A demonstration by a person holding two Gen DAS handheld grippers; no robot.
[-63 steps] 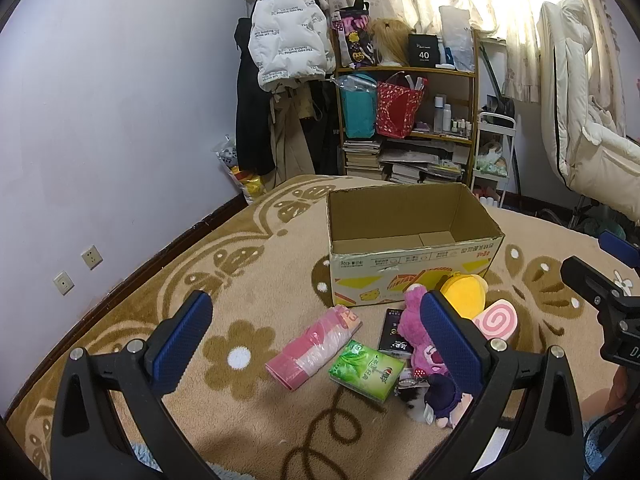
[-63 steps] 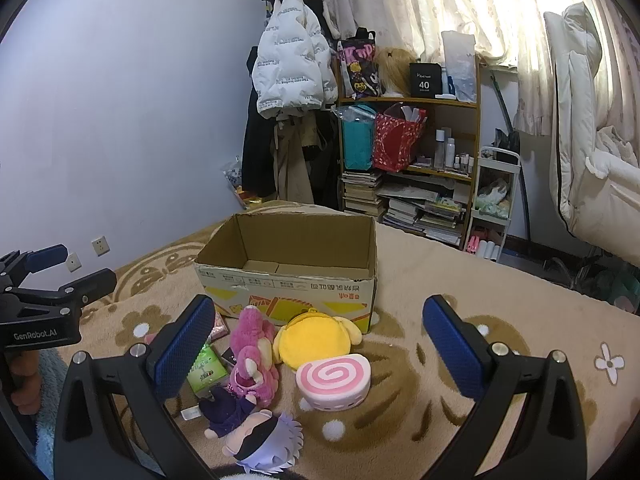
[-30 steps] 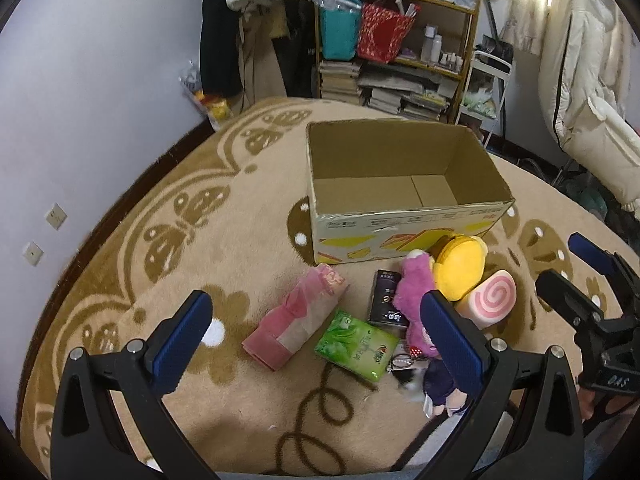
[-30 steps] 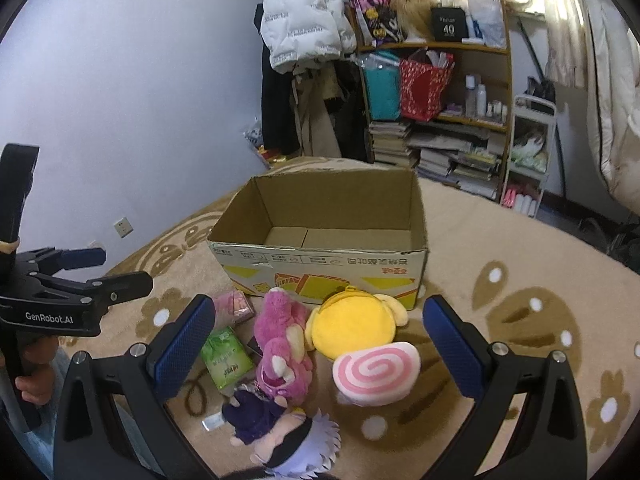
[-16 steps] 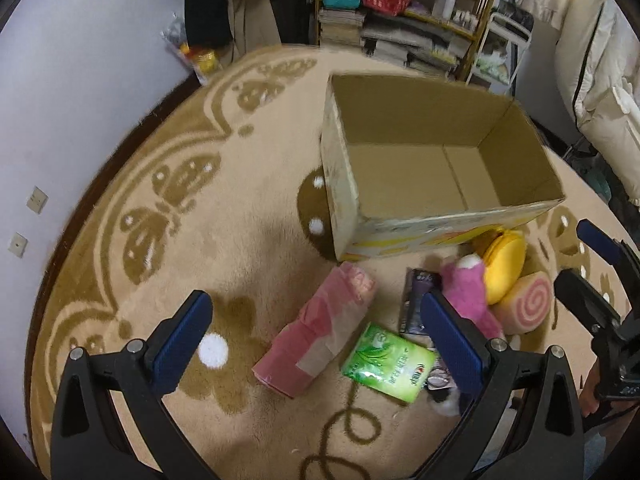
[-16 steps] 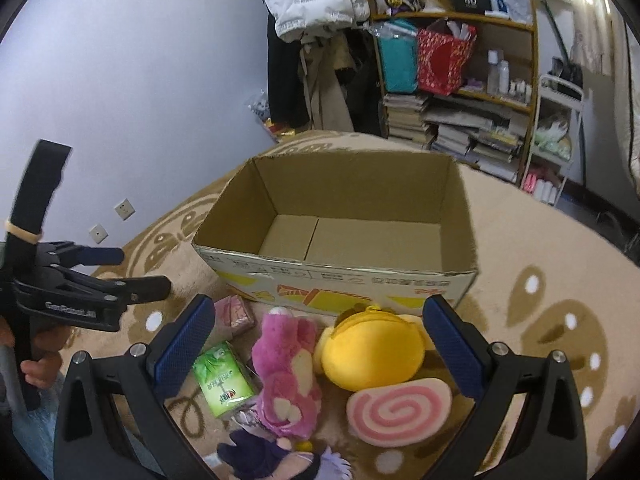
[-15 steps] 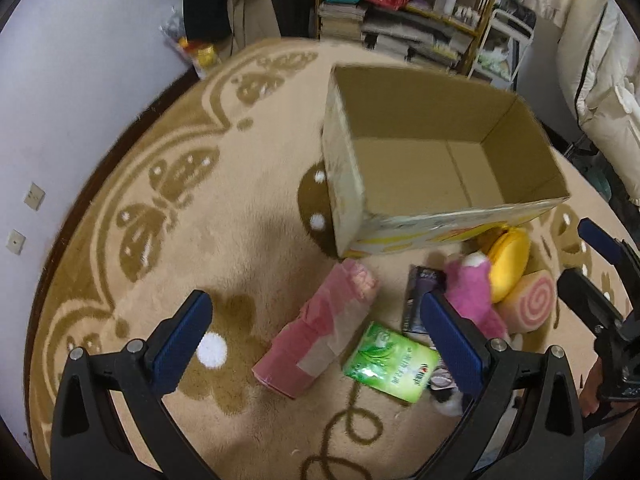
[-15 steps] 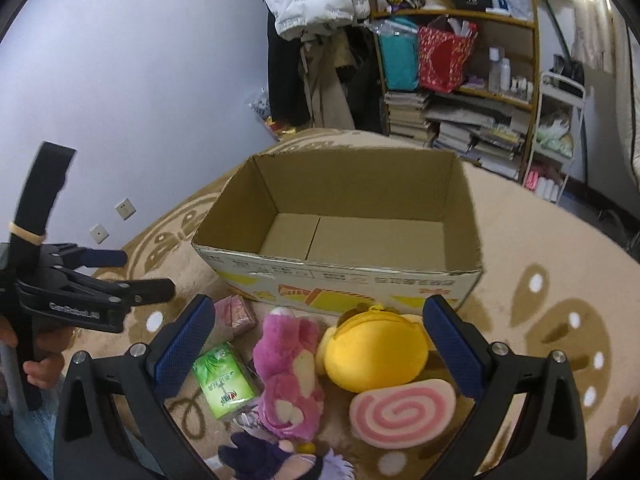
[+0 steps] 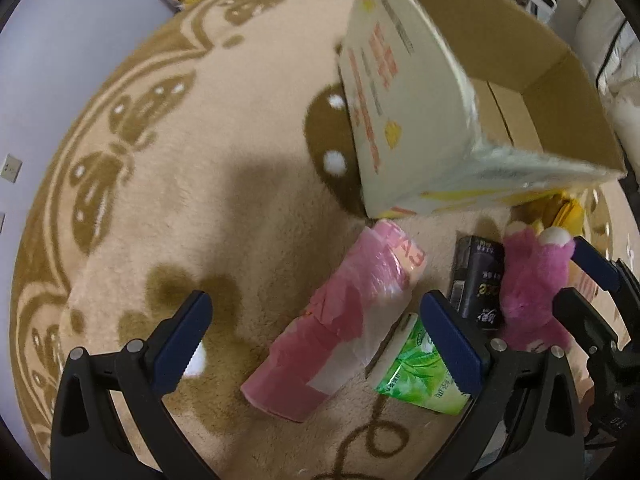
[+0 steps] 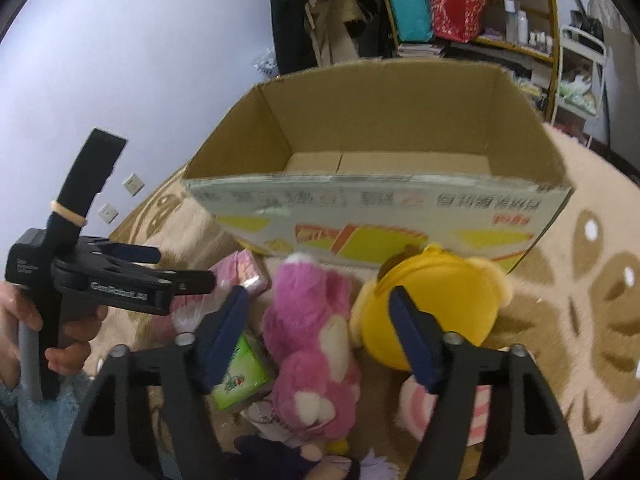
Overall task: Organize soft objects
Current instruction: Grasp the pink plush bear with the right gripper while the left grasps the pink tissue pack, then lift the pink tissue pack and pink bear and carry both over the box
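while the empty cardboard box sits open-topped on the carpet, the soft things lie heaped against its printed front wall, close enough to lift in one short move: a pink plush toy, a yellow round plush, a pink swirl cushion, a green tissue pack and a pink plastic-wrapped pack. the right gripper straddles the pink plush toy, jaws closing but pads not yet pressing it, likely the first pick. the left gripper hangs above the pink pack with jaws spread wide, holding nothing. the surface is a tan carpet with brown butterfly patterns; beyond stand a pale wall and a cluttered shelf
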